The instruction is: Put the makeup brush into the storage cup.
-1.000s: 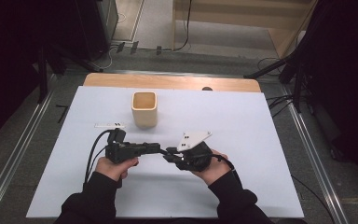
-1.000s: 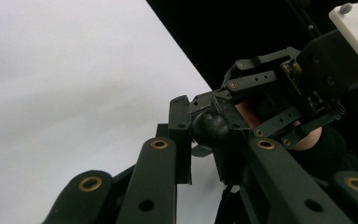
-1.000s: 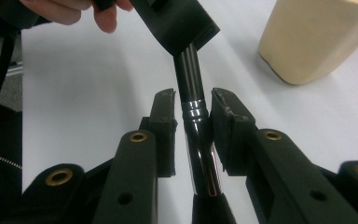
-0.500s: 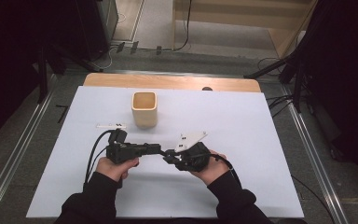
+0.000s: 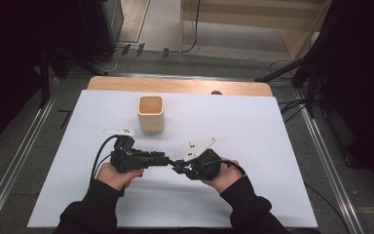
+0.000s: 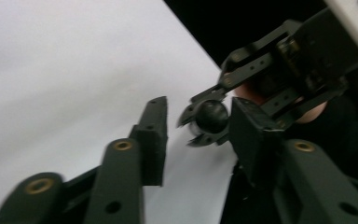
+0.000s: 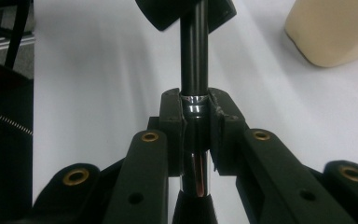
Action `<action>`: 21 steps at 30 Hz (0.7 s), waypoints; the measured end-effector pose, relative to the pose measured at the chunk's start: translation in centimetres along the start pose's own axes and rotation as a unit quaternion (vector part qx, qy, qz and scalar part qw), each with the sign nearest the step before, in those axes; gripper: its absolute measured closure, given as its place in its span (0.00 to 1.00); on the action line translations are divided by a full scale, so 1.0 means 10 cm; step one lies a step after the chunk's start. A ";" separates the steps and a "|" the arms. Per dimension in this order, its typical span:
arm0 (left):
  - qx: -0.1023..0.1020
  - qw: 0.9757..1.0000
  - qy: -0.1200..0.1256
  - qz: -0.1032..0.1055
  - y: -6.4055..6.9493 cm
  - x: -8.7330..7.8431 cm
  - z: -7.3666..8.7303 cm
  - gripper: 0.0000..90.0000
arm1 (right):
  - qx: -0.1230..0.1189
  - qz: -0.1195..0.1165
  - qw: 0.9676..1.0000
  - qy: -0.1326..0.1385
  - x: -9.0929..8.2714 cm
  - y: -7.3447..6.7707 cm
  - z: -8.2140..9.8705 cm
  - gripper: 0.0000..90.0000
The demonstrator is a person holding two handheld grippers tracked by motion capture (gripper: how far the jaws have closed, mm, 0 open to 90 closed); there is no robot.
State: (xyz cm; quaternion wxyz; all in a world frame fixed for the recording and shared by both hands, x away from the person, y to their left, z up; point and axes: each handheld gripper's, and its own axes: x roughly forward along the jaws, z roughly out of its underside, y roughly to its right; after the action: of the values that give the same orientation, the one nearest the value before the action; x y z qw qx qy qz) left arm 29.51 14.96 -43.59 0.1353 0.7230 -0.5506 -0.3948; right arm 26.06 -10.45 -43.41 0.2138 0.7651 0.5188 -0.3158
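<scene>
A white sheet (image 5: 253,131) covers the worktop (image 5: 175,85), whose wooden edge shows bare along the far side. On the sheet, towards the far left, stands a beige square cup (image 5: 151,113), upright and with its mouth open. Beyond the worktop lie black cables (image 5: 195,29) on a grey floor (image 5: 160,29). Metal rails (image 5: 14,165) run along both sides.

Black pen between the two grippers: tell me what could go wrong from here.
1. The left gripper's fingers have just been opening and stand apart around the pen's end, so the right gripper, shut near its chrome band, alone holds it; the pen could tilt or slip onto the white sheet.
2. If the beige cup is the goal, it stands apart farther up the table; a one-sided grip may let the pen swing on the way.
</scene>
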 end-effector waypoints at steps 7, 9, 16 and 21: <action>0.042 0.999 -0.033 -0.006 0.03 0.00 0.01 0.40 | -0.055 -0.005 0.998 -0.038 -0.04 -0.01 0.02 0.87; 0.050 0.998 -0.046 -0.002 0.05 0.02 0.01 0.39 | -0.069 -0.004 0.997 -0.041 -0.04 -0.01 0.02 0.87; 0.072 0.993 -0.090 -0.002 0.10 0.08 0.04 0.45 | -0.119 -0.016 0.991 -0.059 -0.01 -0.05 -0.01 0.87; 0.070 0.990 -0.119 -0.001 0.10 0.10 0.06 0.57 | -0.132 -0.030 0.988 -0.071 0.05 -0.09 -0.02 0.87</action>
State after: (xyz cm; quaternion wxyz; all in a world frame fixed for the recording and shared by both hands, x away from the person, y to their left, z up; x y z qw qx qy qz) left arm 28.48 13.82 -43.76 0.0175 0.6791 -0.5884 -0.4385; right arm 25.47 -9.62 -43.61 0.3402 0.6899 0.5619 -0.3044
